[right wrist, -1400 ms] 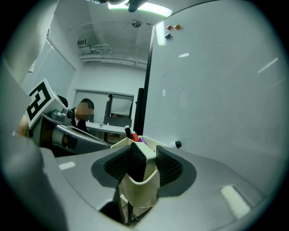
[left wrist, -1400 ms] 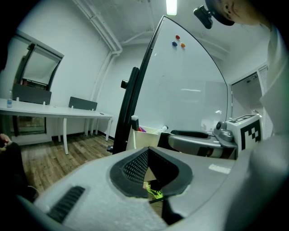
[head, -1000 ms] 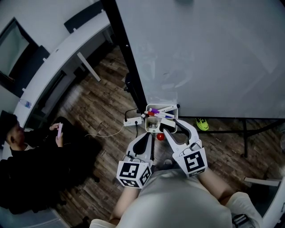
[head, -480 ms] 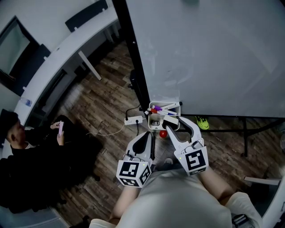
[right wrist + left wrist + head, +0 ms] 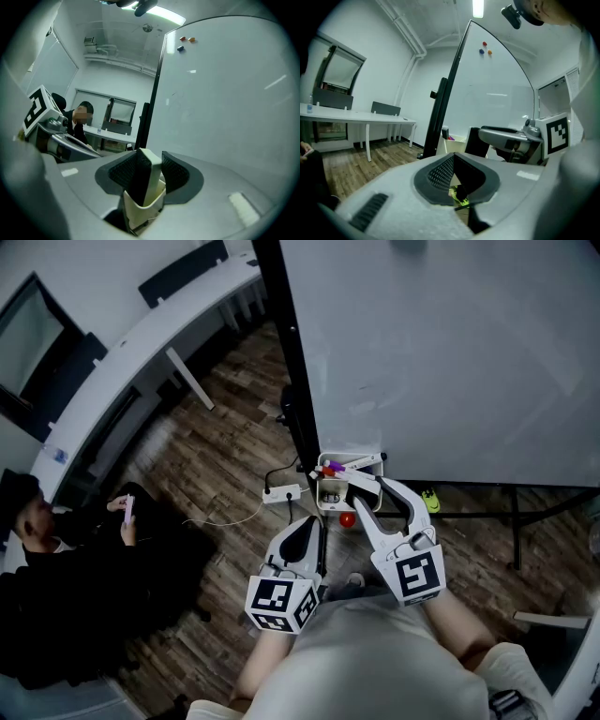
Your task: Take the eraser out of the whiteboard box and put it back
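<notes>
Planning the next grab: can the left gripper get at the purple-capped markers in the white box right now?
Probably not. The right gripper, shut on the black-and-white eraser, sits over the white plastic box beside the purple-capped markers, crowding them; the left gripper hangs short, jaws together.

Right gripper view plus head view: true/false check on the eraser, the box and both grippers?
1. The right gripper has the eraser between its jaws. True.
2. The eraser hangs clear of the box. False: its lower end sits inside the box.
3. The left gripper holds a marker. False: its jaws are together with nothing between them.
4. Markers lie in the box. True.
</notes>
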`<state>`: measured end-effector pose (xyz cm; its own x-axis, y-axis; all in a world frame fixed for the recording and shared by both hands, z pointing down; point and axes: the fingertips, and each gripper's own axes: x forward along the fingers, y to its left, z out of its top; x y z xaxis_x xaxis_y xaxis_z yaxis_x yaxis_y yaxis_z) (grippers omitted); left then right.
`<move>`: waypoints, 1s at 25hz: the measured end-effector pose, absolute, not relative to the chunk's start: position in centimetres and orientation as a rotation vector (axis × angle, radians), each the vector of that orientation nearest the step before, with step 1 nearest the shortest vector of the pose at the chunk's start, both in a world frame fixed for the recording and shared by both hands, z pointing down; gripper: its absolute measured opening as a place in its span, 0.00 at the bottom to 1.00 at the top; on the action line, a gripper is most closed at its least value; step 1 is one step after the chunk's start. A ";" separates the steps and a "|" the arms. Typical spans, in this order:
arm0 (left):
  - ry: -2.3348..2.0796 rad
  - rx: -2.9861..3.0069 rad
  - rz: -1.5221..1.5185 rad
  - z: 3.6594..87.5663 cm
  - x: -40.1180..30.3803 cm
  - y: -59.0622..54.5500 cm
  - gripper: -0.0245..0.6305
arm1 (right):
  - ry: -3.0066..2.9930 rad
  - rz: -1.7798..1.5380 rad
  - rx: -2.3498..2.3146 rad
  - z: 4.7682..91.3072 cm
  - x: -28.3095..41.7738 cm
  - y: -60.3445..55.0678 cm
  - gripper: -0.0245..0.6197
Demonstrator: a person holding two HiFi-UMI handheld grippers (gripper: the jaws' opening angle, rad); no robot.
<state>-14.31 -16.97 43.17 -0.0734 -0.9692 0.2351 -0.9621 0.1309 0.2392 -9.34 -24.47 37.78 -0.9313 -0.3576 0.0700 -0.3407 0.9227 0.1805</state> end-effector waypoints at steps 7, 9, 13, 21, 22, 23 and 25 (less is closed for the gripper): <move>-2.081 1.881 -0.026 42.9 -14.6 -16.4 0.04 | -3.046 -0.326 0.552 35.4 -9.7 -24.2 0.31; -2.079 1.887 -0.027 42.7 -14.6 -16.2 0.04 | -3.055 -0.325 0.568 34.7 -9.6 -24.0 0.31; -2.072 1.903 -0.028 42.4 -14.5 -16.0 0.04 | -3.066 -0.335 0.603 33.7 -9.4 -23.8 0.31; -2.051 1.936 -0.028 42.1 -14.2 -15.4 0.04 | -3.095 -0.332 0.680 31.7 -8.6 -22.9 0.31; -2.049 1.940 -0.028 42.1 -14.1 -15.2 0.04 | -3.099 -0.330 0.689 31.6 -8.4 -22.7 0.31; -2.048 1.945 -0.028 42.0 -14.0 -15.0 0.04 | -3.102 -0.330 0.697 31.4 -8.2 -22.5 0.31; -2.046 1.951 -0.028 41.8 -13.8 -14.7 0.04 | -3.106 -0.329 0.712 31.1 -7.9 -22.1 0.31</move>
<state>-13.81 -14.68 41.85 -0.0221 -0.9774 0.2101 -0.9713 0.0708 0.2273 -7.89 -22.11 31.08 -0.8995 -0.4239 -0.1059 -0.4367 0.8803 0.1854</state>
